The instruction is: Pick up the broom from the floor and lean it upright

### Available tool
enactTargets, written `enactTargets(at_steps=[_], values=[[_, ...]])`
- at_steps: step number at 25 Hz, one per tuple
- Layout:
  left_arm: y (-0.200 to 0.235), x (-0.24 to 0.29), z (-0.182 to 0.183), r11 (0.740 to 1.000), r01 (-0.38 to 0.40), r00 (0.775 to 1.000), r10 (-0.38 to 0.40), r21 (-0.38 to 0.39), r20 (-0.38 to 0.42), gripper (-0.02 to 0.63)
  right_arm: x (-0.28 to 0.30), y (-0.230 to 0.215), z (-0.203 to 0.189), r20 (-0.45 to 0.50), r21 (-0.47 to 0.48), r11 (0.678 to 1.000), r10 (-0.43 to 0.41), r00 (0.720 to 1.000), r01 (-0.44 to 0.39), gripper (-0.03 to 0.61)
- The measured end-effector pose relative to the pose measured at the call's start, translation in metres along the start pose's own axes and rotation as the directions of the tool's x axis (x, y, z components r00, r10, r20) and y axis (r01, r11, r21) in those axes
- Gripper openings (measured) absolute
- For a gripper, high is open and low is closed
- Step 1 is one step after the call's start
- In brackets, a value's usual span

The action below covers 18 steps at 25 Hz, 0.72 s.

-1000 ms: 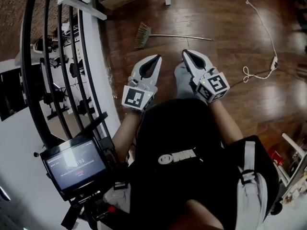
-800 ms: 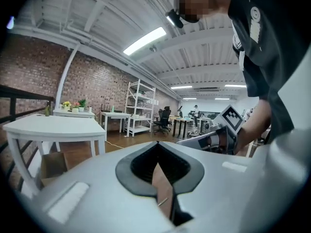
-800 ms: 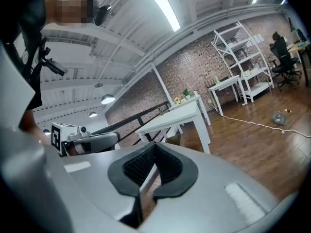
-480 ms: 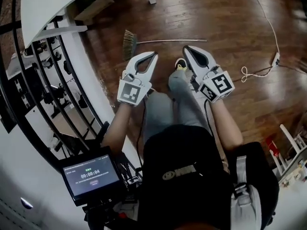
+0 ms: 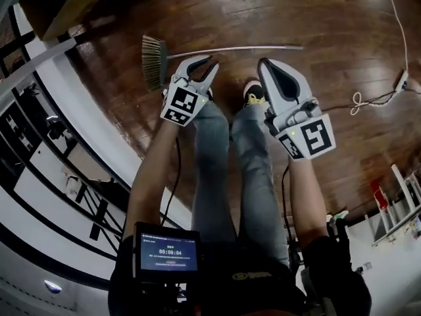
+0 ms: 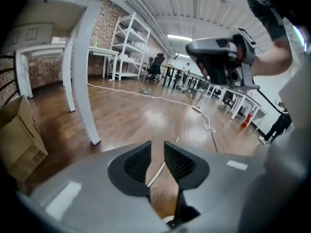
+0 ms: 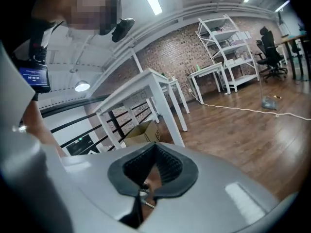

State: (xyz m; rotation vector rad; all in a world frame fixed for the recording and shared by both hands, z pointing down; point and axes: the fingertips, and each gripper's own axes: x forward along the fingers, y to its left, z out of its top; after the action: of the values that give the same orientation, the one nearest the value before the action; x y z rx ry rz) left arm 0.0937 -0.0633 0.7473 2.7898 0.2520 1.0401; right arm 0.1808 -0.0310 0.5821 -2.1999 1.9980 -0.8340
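1. Head view showed the broom point(image 5: 223, 49) lying flat on the floor point(image 5: 329, 18). Its bristles point(image 5: 154, 61) were at one end and the thin handle point(image 5: 263, 47) ran straight away from them.
2. The left gripper point(image 5: 205, 63) hovered on the person's side of the broom, close to where the handle met the bristles. Its jaws had just been opening and stood only a narrow way apart. In the left gripper view the handle point(image 6: 156, 169) showed through that slit, lying on the boards beyond, with nothing between the pads.
3. The right gripper point(image 5: 264, 63) hung further along the broom from the bristles, also short of the handle. The right gripper view showed its tips point(image 7: 156, 144) pressed together on nothing.
4. A shoe point(image 5: 253, 92) stood just short of the broom, between the two grippers. A cord point(image 5: 368, 99) lay well beyond the handle's free end.
5. My reading: the pick-up had not begun, and this was the reach.
6. Risks from here:
   - The left gap looked too narrow for a handle lying flush on the boards, so the tips might ride over it or roll it away.
   - The right jaws would have to part first, otherwise they could only nudge the broom.
   - A grip near the bristles alone would leave the long free end to swing, perhaps toward the cord.
   - The shoe could get in the way of the lift.
   - Leant on a smooth floor, the broom could slide back down.
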Motion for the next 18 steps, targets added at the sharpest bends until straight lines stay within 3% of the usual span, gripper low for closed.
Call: enactTargets(at_steps=[3,4,7,11,15,18], values=[[0.012,0.058,-0.074,0.995,0.018,0.987,-0.003,0.094,-0.158,0.206,0.014,-0.027,-0.061,-0.035,0.005,1.000,-0.015,0.999,0.015,0.002],[0.013,0.075,-0.102,0.991,0.036,0.976,-0.007,0.128,-0.217,0.267,0.016,-0.033,-0.079,-0.049,0.008,1.000,-0.015,0.999,0.015,0.002],[0.015,0.120,-0.173,0.971,0.085,0.937,-0.001,0.223,-0.350,0.331,0.018,-0.048,-0.128,-0.094,0.000,1.000,-0.015,0.995,0.015,0.002],[0.018,0.163,-0.228,0.970,0.098,0.910,0.004,0.224,-0.415,0.336,0.023,-0.061,-0.175,-0.128,-0.007,1.000,-0.023,0.992,0.022,0.002],[0.026,0.194,-0.250,0.969,0.096,0.895,0.017,0.229,-0.445,0.331,0.033,-0.075,-0.194,-0.133,-0.011,1.000,-0.022,0.991,0.021,0.002],[0.027,0.210,-0.262,0.958,0.132,0.874,0.010,0.255,-0.486,0.292,0.040,-0.083,-0.198,-0.120,0.002,1.000,-0.027,0.992,0.028,0.002]])
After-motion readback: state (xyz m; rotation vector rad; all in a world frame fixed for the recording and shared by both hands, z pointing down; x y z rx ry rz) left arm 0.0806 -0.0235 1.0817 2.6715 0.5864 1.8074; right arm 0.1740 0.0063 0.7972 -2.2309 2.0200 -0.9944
